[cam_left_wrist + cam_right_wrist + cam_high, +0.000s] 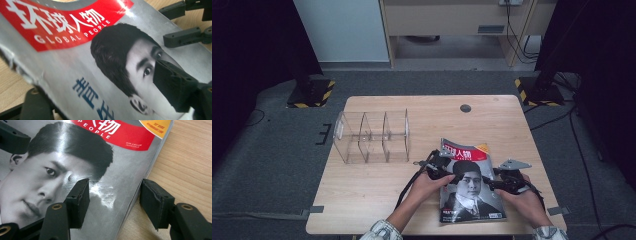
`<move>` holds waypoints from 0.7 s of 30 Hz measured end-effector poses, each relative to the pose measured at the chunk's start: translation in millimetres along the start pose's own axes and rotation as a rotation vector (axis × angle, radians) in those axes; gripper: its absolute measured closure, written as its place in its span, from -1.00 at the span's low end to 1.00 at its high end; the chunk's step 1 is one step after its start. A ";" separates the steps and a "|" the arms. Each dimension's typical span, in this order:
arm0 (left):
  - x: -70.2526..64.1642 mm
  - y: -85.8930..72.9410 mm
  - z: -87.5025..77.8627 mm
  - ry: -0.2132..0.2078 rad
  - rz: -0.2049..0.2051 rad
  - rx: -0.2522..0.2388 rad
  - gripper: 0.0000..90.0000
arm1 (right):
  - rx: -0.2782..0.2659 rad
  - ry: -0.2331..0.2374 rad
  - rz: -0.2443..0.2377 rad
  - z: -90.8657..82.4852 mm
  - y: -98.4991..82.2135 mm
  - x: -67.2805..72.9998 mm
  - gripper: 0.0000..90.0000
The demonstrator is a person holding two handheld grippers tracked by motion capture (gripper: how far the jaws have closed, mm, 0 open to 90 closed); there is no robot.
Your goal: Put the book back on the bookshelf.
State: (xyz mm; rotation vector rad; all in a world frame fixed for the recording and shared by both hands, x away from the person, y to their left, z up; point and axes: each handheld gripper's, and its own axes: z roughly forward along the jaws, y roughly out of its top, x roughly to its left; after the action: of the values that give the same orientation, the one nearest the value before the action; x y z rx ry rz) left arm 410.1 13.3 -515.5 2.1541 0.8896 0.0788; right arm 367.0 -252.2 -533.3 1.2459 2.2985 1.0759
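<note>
Here I have the magazine lying on the table, near its front edge, right of the clear rack. Left claw straddles the magazine's left edge, one jaw above the cover, one beneath the lifted edge; pads not visibly pressing, so apart. Right claw straddles the magazine's right edge, jaws apart, one over the cover, one over bare table. Judgement: both edges bracketed to lift it evenly, likely toward the rack.

Magazine runs off the frame on three sides in the left gripper view, and its lower blue lettering is cut off, can't read it.
</note>
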 end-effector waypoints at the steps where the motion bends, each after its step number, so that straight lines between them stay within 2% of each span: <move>1: 0.8 0.7 0.2 0.003 -0.009 -0.001 -0.56 | -0.001 0.002 0.001 -0.3 -0.2 0.9 -0.06; 5: 3.7 5.0 -2.2 0.009 -0.005 -0.005 -0.48 | 0.005 0.012 -0.005 -1.0 0.0 0.1 -0.03; 6: 4.4 6.3 -3.4 0.004 -0.007 -0.003 -0.46 | 0.008 0.016 0.008 -1.1 0.5 -0.6 -0.01; 7: 4.8 7.4 -4.3 0.004 -0.007 -0.005 -0.40 | 0.009 0.011 0.022 0.1 2.1 -2.5 -0.05; 14: 9.5 12.2 -6.2 0.007 0.005 0.011 -0.23 | 0.010 0.001 0.024 10.5 11.8 -8.5 -0.04; 21: 12.0 20.2 -3.6 0.009 0.006 0.012 -0.23 | 0.004 0.003 0.016 10.5 11.6 -8.5 0.04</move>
State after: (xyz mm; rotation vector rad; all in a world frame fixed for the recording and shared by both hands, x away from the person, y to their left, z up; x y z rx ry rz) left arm 429.5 14.2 -501.7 2.1690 0.8910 0.0872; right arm 384.7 -250.3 -532.4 1.2671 2.2977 1.0798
